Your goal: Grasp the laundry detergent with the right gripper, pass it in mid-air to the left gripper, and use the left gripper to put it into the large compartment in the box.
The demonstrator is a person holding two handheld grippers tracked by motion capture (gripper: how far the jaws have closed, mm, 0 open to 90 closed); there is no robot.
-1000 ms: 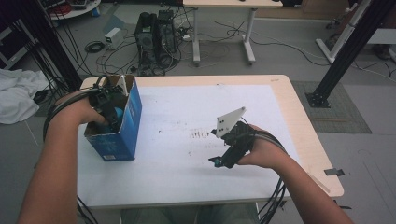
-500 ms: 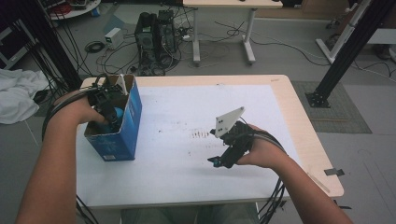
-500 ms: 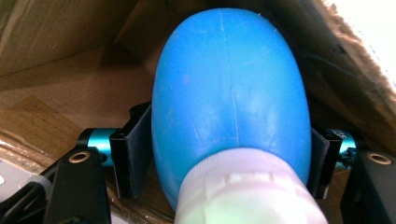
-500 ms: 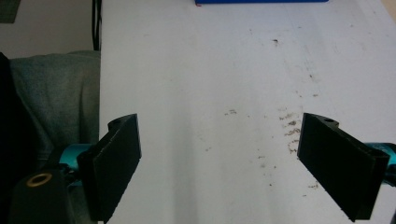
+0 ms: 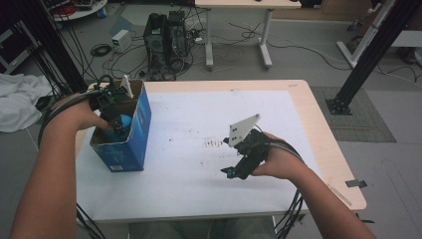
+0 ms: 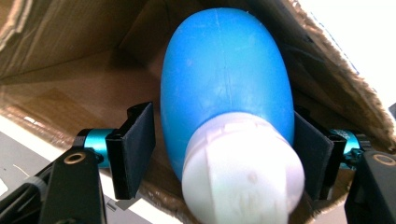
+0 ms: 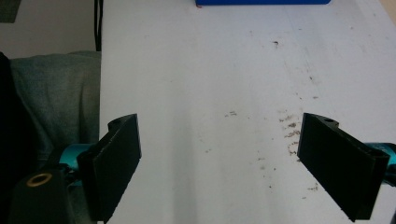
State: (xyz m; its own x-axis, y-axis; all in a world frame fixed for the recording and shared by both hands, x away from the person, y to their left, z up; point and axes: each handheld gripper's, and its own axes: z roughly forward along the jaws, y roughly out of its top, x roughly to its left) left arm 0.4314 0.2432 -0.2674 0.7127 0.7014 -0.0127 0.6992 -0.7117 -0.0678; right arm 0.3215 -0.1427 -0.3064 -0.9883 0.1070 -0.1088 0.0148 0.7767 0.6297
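While its jaws part, left claw (image 6: pixel 224 154) straddles blue bottle (image 6: pixel 226 88)

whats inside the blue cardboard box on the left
A blue plastic bottle with a white cap lies inside the blue cardboard box, between the left gripper jaws, which have just been opening. The bottle covers the box's far corner.

Grey floor (image 5: pixel 308 64), cables, second table (image 5: pixel 239 5)

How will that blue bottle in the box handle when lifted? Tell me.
The blue bottle looks smooth and rounded, so it may slip between flat pads. Its bulging body suggests thin plastic that could give under pressure. Lying loose in the cardboard box, it would probably roll.
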